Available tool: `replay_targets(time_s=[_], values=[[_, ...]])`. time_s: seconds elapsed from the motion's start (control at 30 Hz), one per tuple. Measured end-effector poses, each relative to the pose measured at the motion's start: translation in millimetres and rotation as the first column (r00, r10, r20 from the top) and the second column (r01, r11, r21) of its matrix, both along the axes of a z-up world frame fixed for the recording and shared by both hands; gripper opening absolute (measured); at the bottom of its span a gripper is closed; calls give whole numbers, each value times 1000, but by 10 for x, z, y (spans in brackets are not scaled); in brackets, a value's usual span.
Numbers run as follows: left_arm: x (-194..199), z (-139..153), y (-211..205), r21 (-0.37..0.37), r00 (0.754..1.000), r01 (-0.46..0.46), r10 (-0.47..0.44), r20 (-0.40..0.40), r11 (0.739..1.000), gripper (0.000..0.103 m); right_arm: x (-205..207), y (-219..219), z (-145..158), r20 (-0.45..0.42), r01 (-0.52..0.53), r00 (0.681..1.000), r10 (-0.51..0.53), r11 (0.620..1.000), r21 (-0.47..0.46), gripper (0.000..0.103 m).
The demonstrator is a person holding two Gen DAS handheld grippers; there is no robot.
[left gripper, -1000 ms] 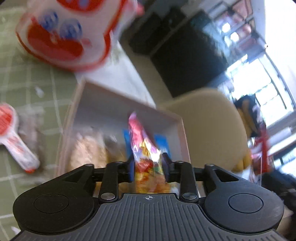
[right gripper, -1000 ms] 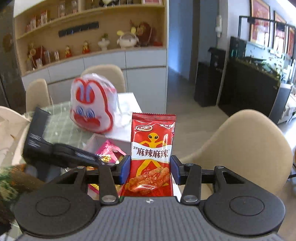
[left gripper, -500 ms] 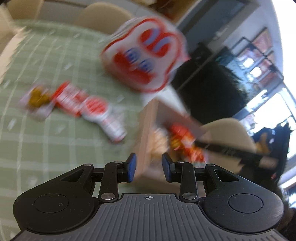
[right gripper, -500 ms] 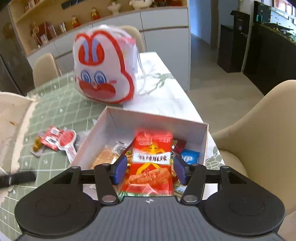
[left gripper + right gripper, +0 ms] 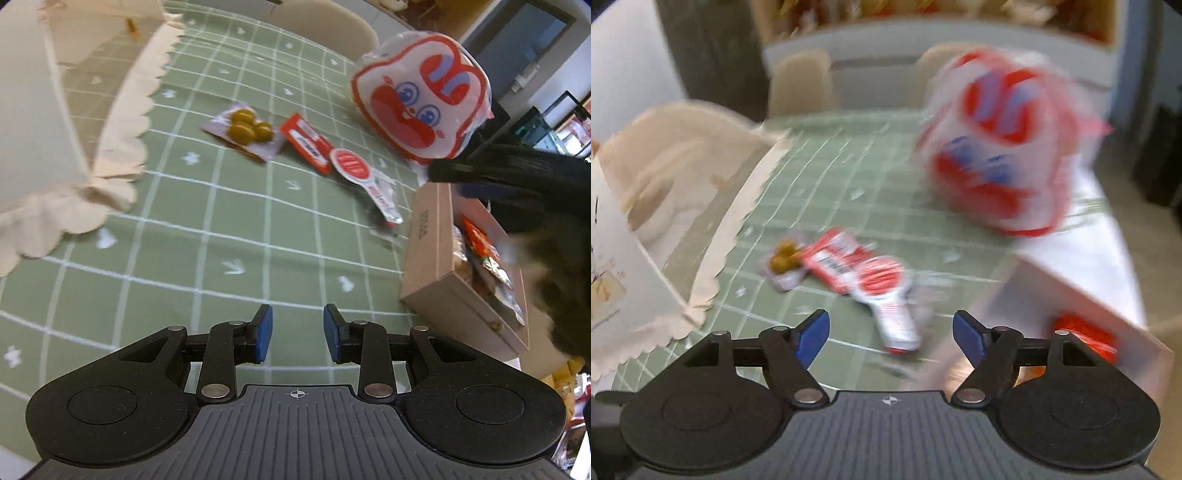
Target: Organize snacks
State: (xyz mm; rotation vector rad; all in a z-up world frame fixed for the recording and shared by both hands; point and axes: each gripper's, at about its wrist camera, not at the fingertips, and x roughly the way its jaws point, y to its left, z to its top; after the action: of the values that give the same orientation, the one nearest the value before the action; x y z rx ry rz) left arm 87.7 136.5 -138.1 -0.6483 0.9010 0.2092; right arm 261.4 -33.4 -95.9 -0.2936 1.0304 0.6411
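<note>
A cardboard box (image 5: 424,258) at the table's right holds several snack packs, a red one (image 5: 480,243) on top; it also shows blurred in the right wrist view (image 5: 1082,295). Loose on the green cloth lie a clear pack of olives (image 5: 245,127), a red flat packet (image 5: 306,142) and a red-and-white paddle-shaped pack (image 5: 364,177). They show blurred in the right wrist view, with the paddle pack (image 5: 886,295) just ahead. My left gripper (image 5: 295,334) is open and empty above the cloth. My right gripper (image 5: 890,334) is open and empty, left of the box.
A big white-and-red rabbit-face bag (image 5: 417,99) stands behind the box. A cream scalloped paper box (image 5: 48,110) lies at the left. The right gripper's black body (image 5: 517,177) hangs over the box. Chairs (image 5: 801,81) stand behind the table.
My left gripper let its pink snack go in the box and swung left over the cloth. My right gripper dropped the red spicy-strip pack in the box, opened, and moved left.
</note>
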Motion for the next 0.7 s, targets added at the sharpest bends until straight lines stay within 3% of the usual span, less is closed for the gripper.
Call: replay_targets(time_s=[0.13,0.3,0.37,0.5,0.63,0.7], values=[[-228,-1,118,-21,1000,-29,29,-2,999,34,232,535,-469,25,-49,998,54,985,-164,74],[-489,-17,319,-43,997,-81,81,-7,996,34,458,748,-810,6,-55,998,58,974,-219,72],[-554,-20,394,-50,995,-96,96,-6,994,34,473,748,-789,-15,-51,999,49,977,-208,61],[-529,-42,500,-66,995,-97,98,4,993,34,305,667,-587,-111,-37,994,23,991,-125,61],[-414,-67,516,-88,997,-75,77,17,993,34,103,674,-369,-215,-107,971,108,994,18,62],[-386,-56,490,-90,998,-56,58,23,994,34,82,760,-264,-162,-108,980,114,993,43,73]])
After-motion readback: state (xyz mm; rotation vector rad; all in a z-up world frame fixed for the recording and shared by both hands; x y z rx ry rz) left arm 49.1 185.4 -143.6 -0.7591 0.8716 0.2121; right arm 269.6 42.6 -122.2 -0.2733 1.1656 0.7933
